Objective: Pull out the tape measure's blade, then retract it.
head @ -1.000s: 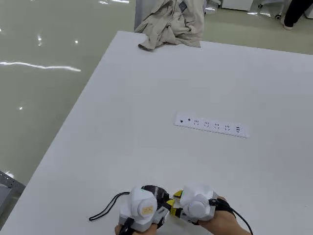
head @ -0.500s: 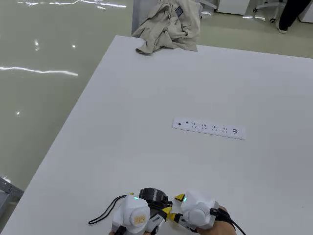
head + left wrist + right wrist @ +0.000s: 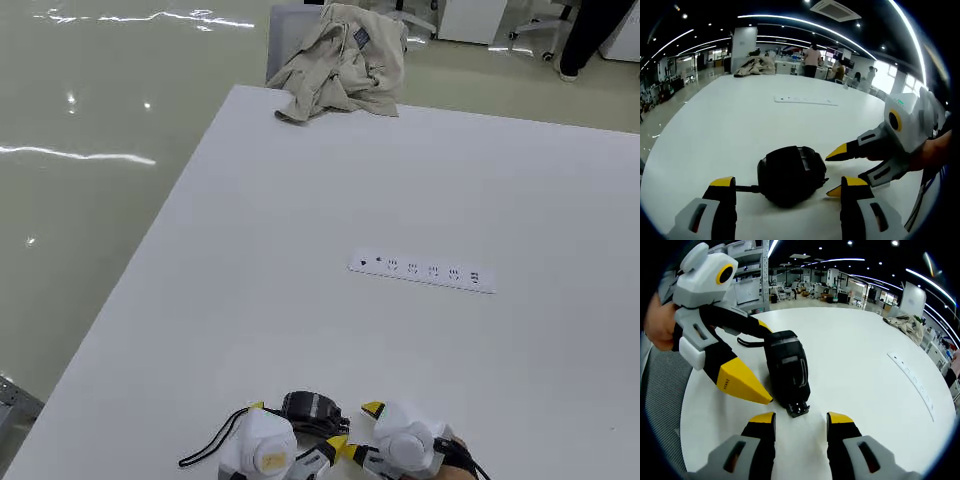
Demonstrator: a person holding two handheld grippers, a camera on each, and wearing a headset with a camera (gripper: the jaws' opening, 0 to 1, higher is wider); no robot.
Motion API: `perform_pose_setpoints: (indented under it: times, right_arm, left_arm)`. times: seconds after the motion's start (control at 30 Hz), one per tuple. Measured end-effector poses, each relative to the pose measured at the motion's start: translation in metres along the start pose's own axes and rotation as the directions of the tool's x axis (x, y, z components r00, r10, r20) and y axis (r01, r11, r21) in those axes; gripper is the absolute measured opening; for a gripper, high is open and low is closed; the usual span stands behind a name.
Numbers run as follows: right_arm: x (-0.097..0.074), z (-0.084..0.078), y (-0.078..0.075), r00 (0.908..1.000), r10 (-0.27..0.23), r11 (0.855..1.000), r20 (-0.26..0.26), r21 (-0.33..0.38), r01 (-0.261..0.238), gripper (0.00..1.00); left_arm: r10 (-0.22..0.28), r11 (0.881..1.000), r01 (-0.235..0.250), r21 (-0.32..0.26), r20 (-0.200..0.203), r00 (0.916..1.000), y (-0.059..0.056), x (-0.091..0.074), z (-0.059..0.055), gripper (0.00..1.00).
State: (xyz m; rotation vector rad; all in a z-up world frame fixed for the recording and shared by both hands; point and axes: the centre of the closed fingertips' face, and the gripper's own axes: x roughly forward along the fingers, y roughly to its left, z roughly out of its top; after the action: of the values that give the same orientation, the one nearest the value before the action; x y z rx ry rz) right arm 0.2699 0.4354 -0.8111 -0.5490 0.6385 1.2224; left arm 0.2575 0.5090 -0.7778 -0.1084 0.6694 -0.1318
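While both claws stand open, I see my left gripper (image 3: 788,182) spread wide, one jaw on each side of the black tape measure (image 3: 790,172), and my right gripper (image 3: 801,417) set narrower, its tips just short of the tape measure's blade hook (image 3: 799,410). Well beyond the tape measure, a power strip (image 3: 421,272) lies on the white table (image 3: 280,200).
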Motion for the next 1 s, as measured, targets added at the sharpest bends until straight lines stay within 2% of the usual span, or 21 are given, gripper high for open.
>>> perform_pose_setpoints:
  times: [0.47,0.8,1.0]
  right_arm:
    - [-0.02,0.0,0.002,0.9974,-0.059,0.994,0.042,0.095,0.054,0.49]
    - [-0.038,-0.006,0.007,0.9903,-0.121,0.973,0.067,0.203,0.105,0.53]
    - [-0.05,-0.008,0.01,0.9819,-0.167,0.958,0.089,0.252,0.14,0.55]
  left_arm:
    - [-0.024,1.0,0.025,-0.007,0.022,0.9995,0.003,-0.009,0.002,0.89]
    - [-0.033,0.999,0.033,-0.015,0.037,0.9988,0.008,-0.024,0.001,0.91]
    - [-0.039,0.999,0.04,-0.019,0.048,0.9981,0.012,-0.032,-0.001,0.93]
